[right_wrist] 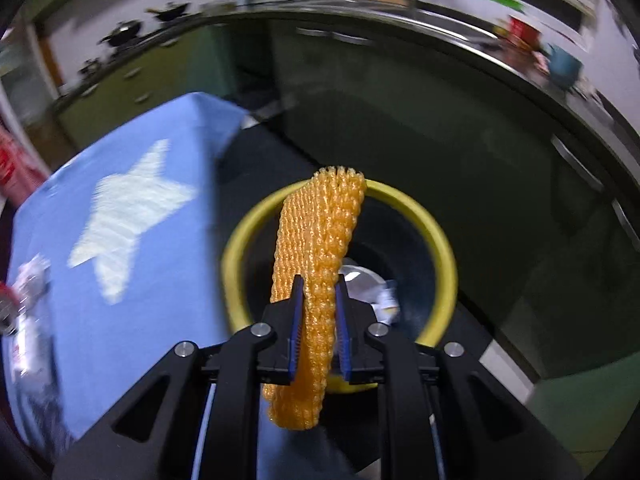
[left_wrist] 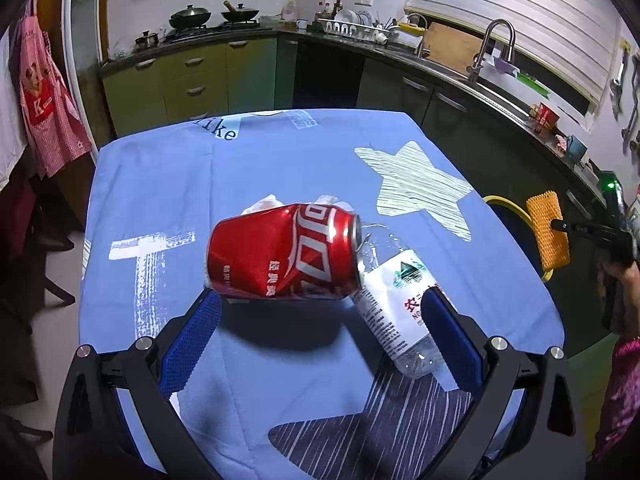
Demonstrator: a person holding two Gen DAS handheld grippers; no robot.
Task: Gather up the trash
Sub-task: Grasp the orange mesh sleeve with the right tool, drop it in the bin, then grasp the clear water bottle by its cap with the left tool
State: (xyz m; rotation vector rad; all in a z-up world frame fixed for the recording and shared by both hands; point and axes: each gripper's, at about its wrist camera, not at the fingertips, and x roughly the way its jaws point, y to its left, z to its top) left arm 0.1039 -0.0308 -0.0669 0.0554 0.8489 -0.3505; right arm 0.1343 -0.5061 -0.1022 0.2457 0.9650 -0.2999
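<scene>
A dented red cola can [left_wrist: 286,252] lies on its side on the blue tablecloth [left_wrist: 280,160]. A clear plastic water bottle [left_wrist: 394,300] lies just right of it, and crumpled white tissue [left_wrist: 266,202] lies behind the can. My left gripper [left_wrist: 324,300] is open, its blue pads on either side of the can and bottle. My right gripper [right_wrist: 318,288] is shut on an orange foam fruit net [right_wrist: 320,248] and holds it over the yellow-rimmed bin [right_wrist: 436,240] beside the table. The net [left_wrist: 548,232] and bin rim [left_wrist: 508,204] also show in the left wrist view.
The table's right edge borders the bin, which holds crumpled trash [right_wrist: 372,292]. Green kitchen cabinets [left_wrist: 192,80], a stove with pans [left_wrist: 212,16] and a sink with a tap [left_wrist: 492,48] line the back and right. A red apron [left_wrist: 48,104] hangs at left.
</scene>
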